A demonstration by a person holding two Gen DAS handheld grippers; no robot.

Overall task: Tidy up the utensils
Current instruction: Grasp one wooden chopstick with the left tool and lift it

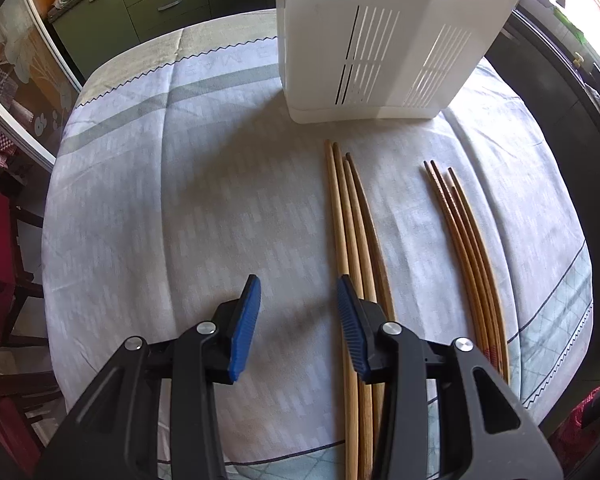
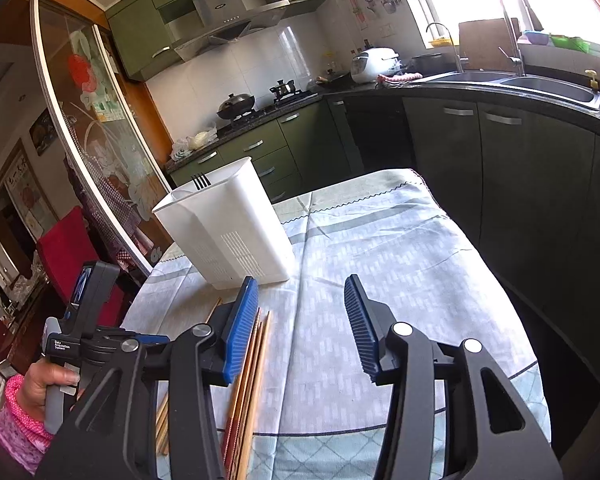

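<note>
A white slotted utensil holder (image 1: pixel 380 40) stands at the far side of the cloth-covered table (image 1: pixel 180 200); in the right wrist view the holder (image 2: pixel 228 232) has black fork tines (image 2: pixel 201 181) sticking out. Several light wooden chopsticks (image 1: pixel 350 220) lie in a bundle before it, and several darker thin chopsticks (image 1: pixel 466 240) lie to their right. My left gripper (image 1: pixel 299 292) is open and empty, just left of and above the light bundle. My right gripper (image 2: pixel 302 292) is open and empty, with the dark chopsticks (image 2: pixel 256 360) under its left finger.
Green kitchen cabinets (image 2: pixel 260 148), a stove with a wok (image 2: pixel 236 104) and a sink (image 2: pixel 540 80) lie beyond the table. A red chair (image 2: pixel 72 248) and a glass sliding door (image 2: pixel 100 140) stand at the left. The table edge (image 2: pixel 480 248) drops off on the right.
</note>
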